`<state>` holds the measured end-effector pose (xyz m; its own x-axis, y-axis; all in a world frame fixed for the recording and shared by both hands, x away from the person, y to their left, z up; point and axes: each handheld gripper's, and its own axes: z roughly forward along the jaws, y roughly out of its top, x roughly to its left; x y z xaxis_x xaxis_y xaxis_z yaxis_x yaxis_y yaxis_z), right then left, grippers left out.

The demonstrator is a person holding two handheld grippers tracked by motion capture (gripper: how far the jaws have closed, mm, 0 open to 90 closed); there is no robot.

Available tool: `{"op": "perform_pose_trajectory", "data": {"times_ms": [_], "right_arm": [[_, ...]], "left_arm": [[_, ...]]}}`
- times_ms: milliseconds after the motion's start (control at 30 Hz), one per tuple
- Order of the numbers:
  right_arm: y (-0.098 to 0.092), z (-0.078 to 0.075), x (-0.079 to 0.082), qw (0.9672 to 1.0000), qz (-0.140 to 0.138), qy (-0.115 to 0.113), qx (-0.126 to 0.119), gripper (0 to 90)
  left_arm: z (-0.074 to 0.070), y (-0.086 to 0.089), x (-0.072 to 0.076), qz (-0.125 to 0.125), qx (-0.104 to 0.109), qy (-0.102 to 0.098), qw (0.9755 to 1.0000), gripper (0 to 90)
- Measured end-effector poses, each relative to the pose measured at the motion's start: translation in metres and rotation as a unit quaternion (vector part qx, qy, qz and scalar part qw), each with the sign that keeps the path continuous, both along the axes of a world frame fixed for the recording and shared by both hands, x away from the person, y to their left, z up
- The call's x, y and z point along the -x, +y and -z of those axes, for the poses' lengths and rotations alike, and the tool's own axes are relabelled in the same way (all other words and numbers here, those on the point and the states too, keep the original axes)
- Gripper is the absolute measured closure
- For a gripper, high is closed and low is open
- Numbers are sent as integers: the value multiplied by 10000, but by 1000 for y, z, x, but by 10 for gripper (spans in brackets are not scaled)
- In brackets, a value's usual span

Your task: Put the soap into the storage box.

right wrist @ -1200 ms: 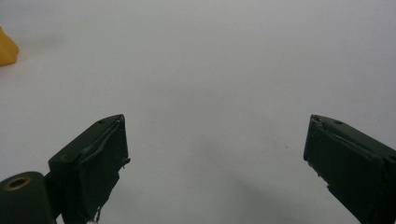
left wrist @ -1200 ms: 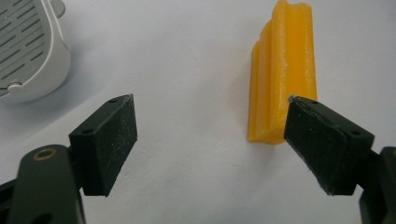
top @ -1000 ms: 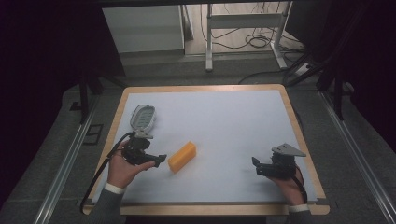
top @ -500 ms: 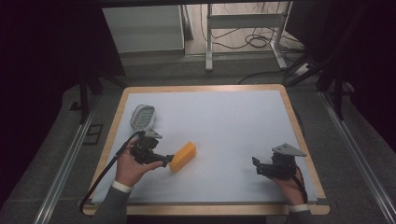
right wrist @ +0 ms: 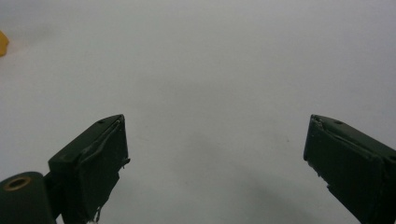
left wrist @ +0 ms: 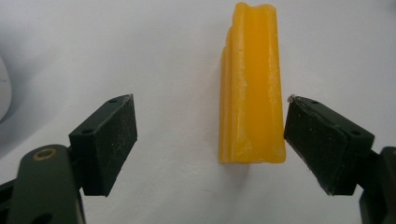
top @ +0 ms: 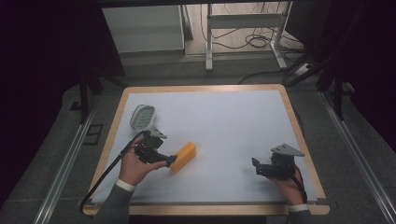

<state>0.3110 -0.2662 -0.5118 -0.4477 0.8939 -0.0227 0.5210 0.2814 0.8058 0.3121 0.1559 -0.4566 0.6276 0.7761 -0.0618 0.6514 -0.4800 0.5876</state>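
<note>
A yellow-orange bar [top: 183,157] lies flat on the white mat, left of centre. My left gripper [top: 167,162] is at its near end, open. In the left gripper view the bar [left wrist: 252,88] sits between the jaws, close against the right pad [left wrist: 327,142] and well apart from the left pad [left wrist: 108,140]. My right gripper [top: 256,165] rests low at the front right of the mat, open, with nothing between its pads [right wrist: 95,163]. A corner of the bar [right wrist: 3,43] shows at the far left edge of the right gripper view.
A grey oval dish [top: 142,116] lies on the mat behind my left hand. The white mat [top: 224,121] covers a wooden-edged table [top: 287,100]. A black cable trails from the left gripper off the front-left edge.
My left gripper has moved right and forward, bringing its open jaws around the near end of the bar. The right gripper has stayed in place.
</note>
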Motion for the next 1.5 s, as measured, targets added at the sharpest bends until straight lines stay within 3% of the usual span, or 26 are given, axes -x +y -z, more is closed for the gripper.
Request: {"op": "perform_pose_trajectory", "data": {"times_ms": [200,1500], "right_arm": [[-1,0,0,10000,15,14,-17,63],[2,7,-2,9998,11,191,105,63]], "left_arm": [[3,-3,-2,53,-22,98,9999,178],[4,-21,-12,184,-33,80,9998,181]]}}
